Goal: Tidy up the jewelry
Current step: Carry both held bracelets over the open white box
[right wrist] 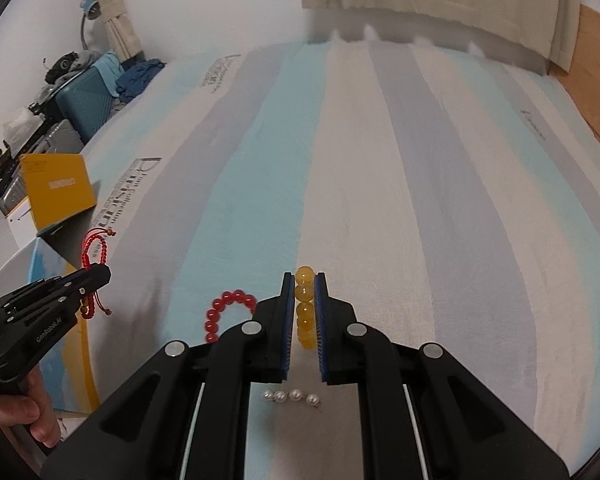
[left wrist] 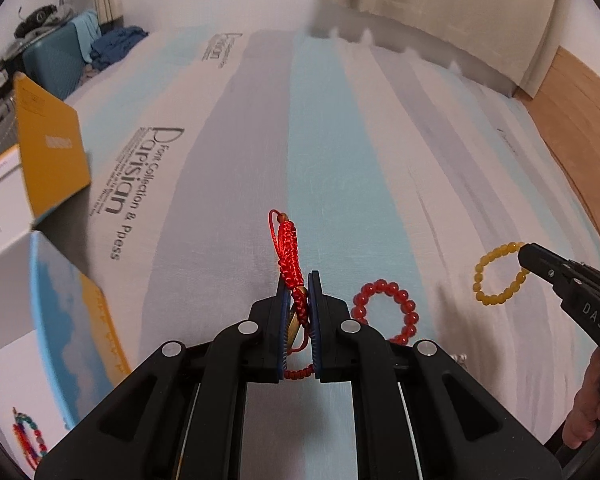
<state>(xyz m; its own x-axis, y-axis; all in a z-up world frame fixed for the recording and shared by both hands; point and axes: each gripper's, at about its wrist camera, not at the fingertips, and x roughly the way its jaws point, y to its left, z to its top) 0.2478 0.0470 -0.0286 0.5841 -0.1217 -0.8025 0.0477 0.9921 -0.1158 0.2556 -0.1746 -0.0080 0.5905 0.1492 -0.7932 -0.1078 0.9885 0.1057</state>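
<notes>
Jewelry under inspection: a red braided cord bracelet (left wrist: pixel 293 264) with a brass-coloured charm is clamped between the blue pads of the left gripper (left wrist: pixel 299 280), its looped end standing up past the fingertips toward 12 o'clock. A yellow bead bracelet (right wrist: pixel 305 308) of translucent round beads is clamped edge-on in the right gripper (right wrist: pixel 304 280). A red bead bracelet (left wrist: pixel 386 312) lies flat on the striped bedsheet (left wrist: pixel 340 140), at 2 o'clock from the left fingertips. Four pearl earrings (right wrist: pixel 292 396) lie in a row on the sheet beneath the right gripper. The sheet is open toward 12 o'clock, up to the curtain hem. A yellow box (left wrist: pixel 48 148) stands at 10 o'clock. Sheet print reads "Parisian"; the grippers read "DAS" and "GenRobot.AI".
</notes>
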